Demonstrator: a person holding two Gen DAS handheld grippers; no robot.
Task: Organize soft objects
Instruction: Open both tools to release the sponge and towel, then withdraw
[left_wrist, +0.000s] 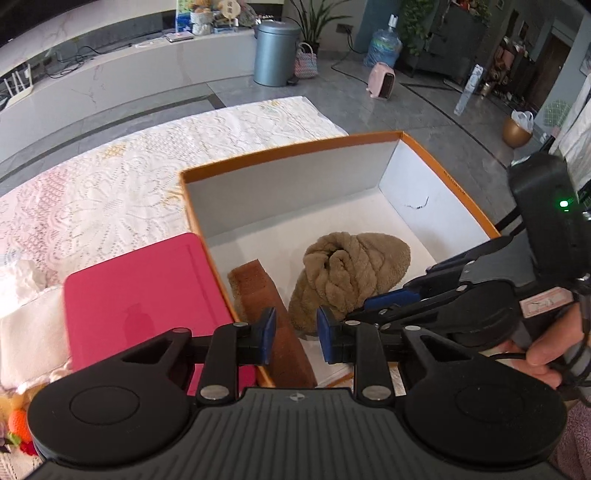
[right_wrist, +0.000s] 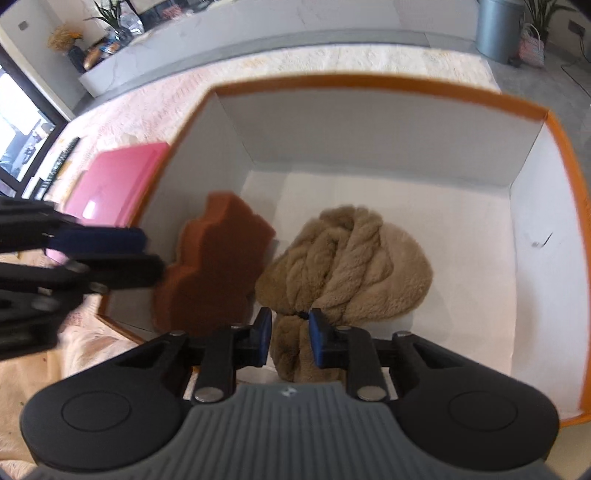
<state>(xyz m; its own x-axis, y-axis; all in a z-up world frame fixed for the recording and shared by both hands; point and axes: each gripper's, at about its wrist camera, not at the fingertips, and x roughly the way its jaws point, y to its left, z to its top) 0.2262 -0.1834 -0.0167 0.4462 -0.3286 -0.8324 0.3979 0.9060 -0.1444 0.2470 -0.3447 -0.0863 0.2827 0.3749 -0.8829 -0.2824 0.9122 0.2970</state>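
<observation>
Evidently the step in hand was settling the tan plush bundle (right_wrist: 343, 266) on the floor of the orange-rimmed box (right_wrist: 373, 83), where it lay just right of the brown sponge (right_wrist: 218, 258) that leaned against the left wall. The right hand-held gripper (right_wrist: 290, 341) stood narrowly parted, its blue pads on either side of the bundle's tied lower end; whether they pressed the plush or only flanked it could not be told. To finish well, I judged, it should let go fully and lift straight up, so the fleece would not drag along. The left hand-held gripper (left_wrist: 296, 334) was also only slightly parted and held nothing, poised above the sponge near the box's near-left corner. The two tools were close together there, so they should withdraw one at a time. Open room lay toward the box's far and right walls, whereas the pink lid (left_wrist: 147, 295) lay against the left rim on the lace-covered tabletop (left_wrist: 110, 192)
</observation>
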